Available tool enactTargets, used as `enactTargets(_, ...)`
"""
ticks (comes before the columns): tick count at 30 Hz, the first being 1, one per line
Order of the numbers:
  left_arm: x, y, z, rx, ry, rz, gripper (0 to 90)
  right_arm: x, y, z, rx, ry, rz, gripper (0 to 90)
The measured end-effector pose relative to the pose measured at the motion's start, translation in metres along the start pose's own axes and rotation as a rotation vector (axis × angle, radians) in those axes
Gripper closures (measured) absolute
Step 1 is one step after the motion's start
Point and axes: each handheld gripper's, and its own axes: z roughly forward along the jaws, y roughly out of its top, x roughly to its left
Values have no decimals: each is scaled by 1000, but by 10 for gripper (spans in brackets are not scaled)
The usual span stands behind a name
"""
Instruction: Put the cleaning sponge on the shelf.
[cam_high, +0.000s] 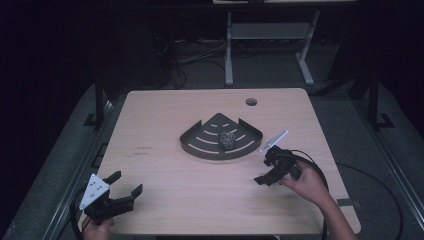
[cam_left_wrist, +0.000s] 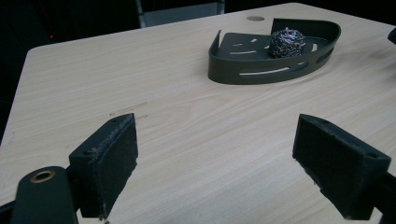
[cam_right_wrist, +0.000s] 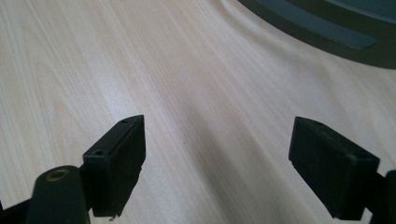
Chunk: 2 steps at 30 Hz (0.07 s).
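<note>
A dark corner-shaped tray (cam_high: 200, 142) with slotted floor lies at the middle of the wooden table. A steel-wool scrubber (cam_high: 228, 141) rests inside it, toward its right side. My left gripper (cam_high: 126, 183) hovers over the near left corner of the table, open and empty, aimed toward the tray. My right gripper (cam_high: 264, 170) is open and empty just off the tray's right front. In the left gripper view the gripper (cam_left_wrist: 217, 137) faces the tray (cam_left_wrist: 261, 74) and scrubber (cam_left_wrist: 287, 42) far ahead. The right gripper view has its gripper (cam_right_wrist: 217, 140) over bare wood, the tray wall (cam_right_wrist: 327, 28) at top right.
A round cable hole (cam_high: 251, 101) sits near the table's far edge. Beyond the table stand a white desk frame (cam_high: 229, 55) and loose cables on the dark floor. Bare wood spreads between the two grippers and left of the tray.
</note>
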Motion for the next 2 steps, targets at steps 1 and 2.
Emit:
enactTargets(1,0,0,0,2,2,2,134,2,-1,-1,-5,1,-3,182)
enactTargets(2,0,0,0,2,2,2,134,2,-1,-1,-5,1,-3,182)
